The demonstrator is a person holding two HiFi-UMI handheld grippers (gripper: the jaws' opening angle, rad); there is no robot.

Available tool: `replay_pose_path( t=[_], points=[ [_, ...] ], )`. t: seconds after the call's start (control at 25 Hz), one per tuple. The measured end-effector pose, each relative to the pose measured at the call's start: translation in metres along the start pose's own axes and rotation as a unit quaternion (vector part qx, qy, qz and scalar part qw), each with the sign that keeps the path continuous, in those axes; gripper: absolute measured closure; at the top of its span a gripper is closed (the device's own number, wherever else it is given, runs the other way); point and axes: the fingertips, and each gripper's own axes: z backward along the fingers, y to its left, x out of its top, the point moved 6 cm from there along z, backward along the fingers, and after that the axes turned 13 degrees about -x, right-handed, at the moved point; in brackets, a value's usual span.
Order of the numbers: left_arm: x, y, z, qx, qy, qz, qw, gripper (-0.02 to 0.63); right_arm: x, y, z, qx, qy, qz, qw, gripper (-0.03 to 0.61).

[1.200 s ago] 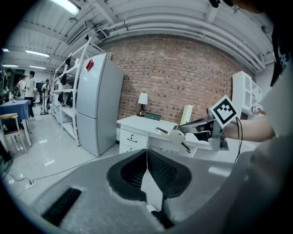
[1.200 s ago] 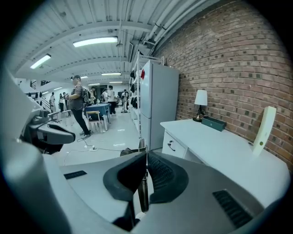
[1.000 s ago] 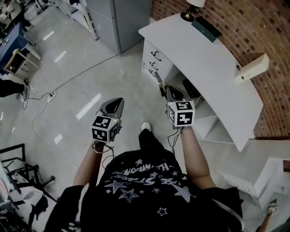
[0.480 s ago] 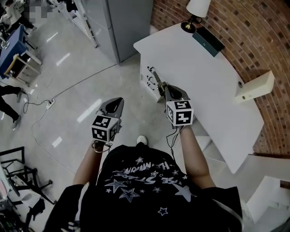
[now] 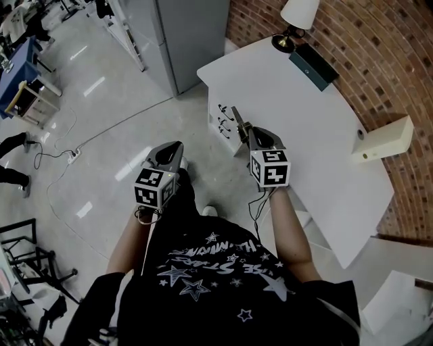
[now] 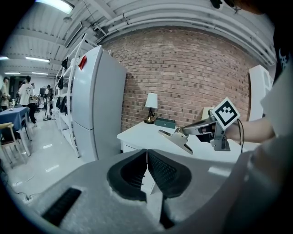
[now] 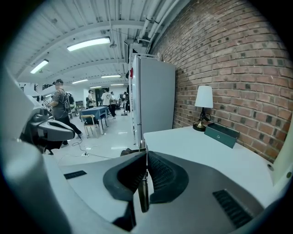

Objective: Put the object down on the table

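Note:
My right gripper [image 5: 248, 130] is shut on a thin flat metal piece [image 5: 237, 119] that juts forward past its tips. It hangs at the near left edge of the white table [image 5: 304, 115], above the drawer front. In the right gripper view the metal piece [image 7: 143, 192] sits clamped between the pads, with the table top [image 7: 206, 151] just ahead. My left gripper [image 5: 172, 150] is over the floor, left of the table, shut with nothing in it. In the left gripper view its pads [image 6: 137, 169] meet, and the metal piece [image 6: 176, 138] shows ahead in the right gripper [image 6: 197, 128].
On the table's far end stand a lamp [image 5: 298, 17] and a dark green box [image 5: 312, 64]; a cream box [image 5: 382, 138] lies at its right edge by the brick wall. A grey cabinet [image 5: 183, 34] stands left of the table. A cable [image 5: 81, 142] crosses the floor.
The person has stepped toward the table, carrying both grippers forward. The right gripper with the metal piece has come from the drawer side up to the table's edge. Both stay shut.

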Motion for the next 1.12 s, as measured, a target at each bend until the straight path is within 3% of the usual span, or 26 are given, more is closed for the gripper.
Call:
replay_pose_path(
  t=[0.56,1.12],
  points=[
    [0.048,0.092,-0.103,-0.068,0.015,-0.025,0.9973,0.592,0.028,-0.020,-0.099,-0.047,0.030,0.001,0.998,0.566],
    [0.099,0.211,-0.183,-0.126,0.034,-0.026,0.9910,0.592,0.091,-0.020,-0.219,-0.085,0.059,0.057,0.993,0.566]
  ],
)
